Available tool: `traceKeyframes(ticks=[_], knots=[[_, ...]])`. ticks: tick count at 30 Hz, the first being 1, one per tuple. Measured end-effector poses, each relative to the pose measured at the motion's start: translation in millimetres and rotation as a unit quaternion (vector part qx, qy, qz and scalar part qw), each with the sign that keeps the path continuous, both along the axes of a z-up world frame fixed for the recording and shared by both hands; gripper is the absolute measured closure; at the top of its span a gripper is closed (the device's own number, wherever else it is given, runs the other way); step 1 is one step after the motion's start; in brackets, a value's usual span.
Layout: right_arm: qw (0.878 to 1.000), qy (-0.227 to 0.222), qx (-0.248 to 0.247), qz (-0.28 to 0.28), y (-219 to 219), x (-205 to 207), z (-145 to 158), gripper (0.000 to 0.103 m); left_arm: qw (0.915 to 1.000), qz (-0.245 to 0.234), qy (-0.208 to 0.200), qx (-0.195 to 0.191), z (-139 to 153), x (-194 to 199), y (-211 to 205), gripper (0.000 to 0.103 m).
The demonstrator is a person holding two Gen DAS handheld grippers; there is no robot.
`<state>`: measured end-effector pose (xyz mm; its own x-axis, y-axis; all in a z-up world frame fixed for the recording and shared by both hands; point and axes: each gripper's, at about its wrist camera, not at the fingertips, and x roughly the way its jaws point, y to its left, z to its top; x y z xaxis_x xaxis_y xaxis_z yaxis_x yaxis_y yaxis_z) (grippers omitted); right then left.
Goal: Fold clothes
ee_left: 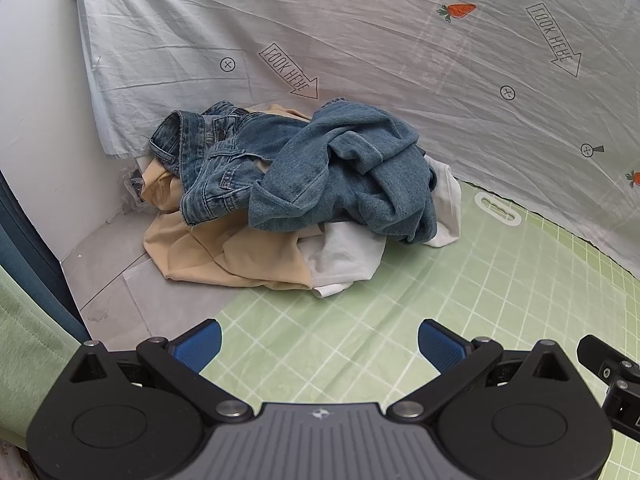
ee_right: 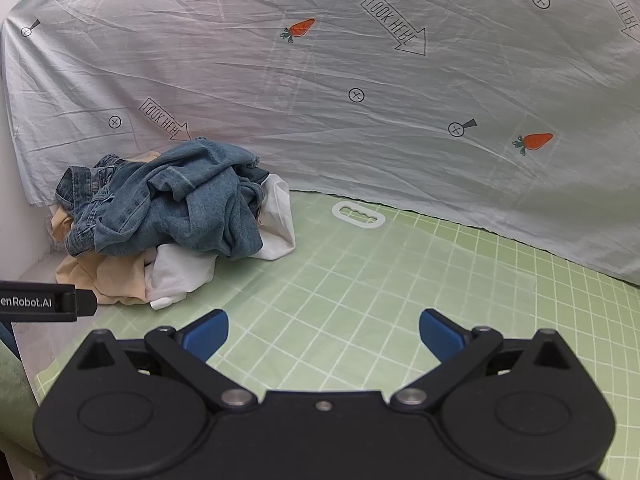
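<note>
Left gripper (ee_left: 319, 345) is seen with blue-padded fingers spread wide, nothing held, hovering over the pale green grid-printed mat (ee_left: 360, 332). Right gripper (ee_right: 324, 334) is likewise released and empty, over the same mat, just right of the left one, whose black body edge shows at the left of the right wrist view. The task's things are piled at the far left: crumpled blue denim jeans (ee_left: 312, 172) on top, a beige soft garment (ee_left: 224, 256) beneath and spilling nearward onto the grey floor, a white thin garment (ee_left: 344, 256) tucked under the jeans' right side with its edge on the mat. The heap is well apart from both grippers. A white oval handle cutout (ee_left: 498, 208) of the mat lies right of the pile. A wrinkled pale blue sheet printed with carrots and arrows (ee_left: 360, 40) hangs behind, touching the heap's far side. No garment is spread yet; folding is judged not begun, first pick likely the jeans. Risks: a pinch into the bunched denim may catch two layers or snag the white garment beneath, dragging it along; the heavy jeans may slip from a shallow grip on a thick seam; a reach too far back may catch the hanging sheet; the mat may be shifted if cloth is dragged across.
</note>
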<state>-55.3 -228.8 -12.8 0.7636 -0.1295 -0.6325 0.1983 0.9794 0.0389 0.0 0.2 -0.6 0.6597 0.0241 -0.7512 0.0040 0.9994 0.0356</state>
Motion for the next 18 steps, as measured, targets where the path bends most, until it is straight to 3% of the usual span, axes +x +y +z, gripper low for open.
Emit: traceKeyframes(ticks=[18], knots=[[1.0, 0.0, -0.001, 0.001, -6.5, -3.1, 3.8, 0.0, 1.0, 0.0, 0.003, -0.001, 0.1, 0.5, 2.3, 0.0]])
